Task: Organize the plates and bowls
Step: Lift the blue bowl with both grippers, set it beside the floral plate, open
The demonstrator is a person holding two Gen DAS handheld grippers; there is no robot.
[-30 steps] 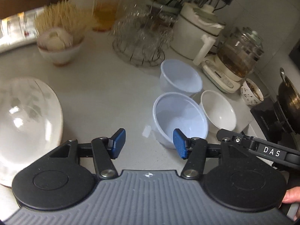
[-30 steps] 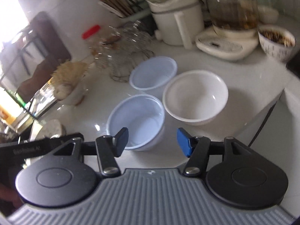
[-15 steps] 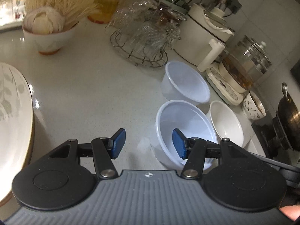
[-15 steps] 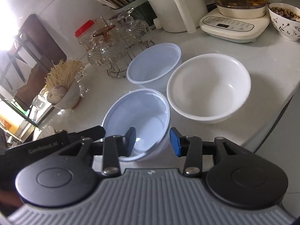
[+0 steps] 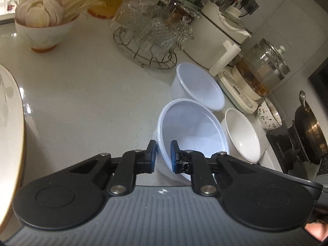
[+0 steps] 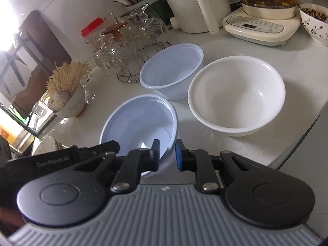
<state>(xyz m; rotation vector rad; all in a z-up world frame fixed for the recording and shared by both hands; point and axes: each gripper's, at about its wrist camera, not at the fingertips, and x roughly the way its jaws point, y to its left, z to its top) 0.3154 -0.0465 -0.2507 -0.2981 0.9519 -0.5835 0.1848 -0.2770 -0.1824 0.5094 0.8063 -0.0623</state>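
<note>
Near bowl (image 5: 192, 127): pale blue plastic, tipped up off the table (image 5: 82, 102), held at two places on its near rim, close to the table's front edge
Left tongs (image 5: 164, 156): jaws closing on the near bowl's rim, one blue pad outside the wall, one inside; pads pressing the rim
Right tongs (image 6: 167, 154): clenched on the same bowl's rim at another place, one pad inside the bowl, blue pad outside
Second plastic bowl (image 5: 199, 86): same pale blue, upright, just behind the near bowl toward the table's back edge, beside the wire rack
White bowl (image 6: 236, 95): ceramic, upright, empty, beside the near bowl and close to the table's front right edge; whether their rims touch cannot be told
Plate (image 5: 10, 133): large, white with a thin golden rim, at the left end of the table, well apart from the bowls
Wire rack (image 5: 151, 41): holds upturned cut glasses, toward the back edge
Garlic bowl (image 5: 43, 30): white bowl with a garlic bulb and a bundle of dry noodles, back left
Kettle base (image 6: 260, 28): cream, glass pot of brown liquid on it, back right
Patterned bowl (image 6: 313, 23): dark contents, at the far right beside the kettle base
Person: a fingertip (image 5: 314, 230) shows at the lower right corner behind the left tongs
</note>
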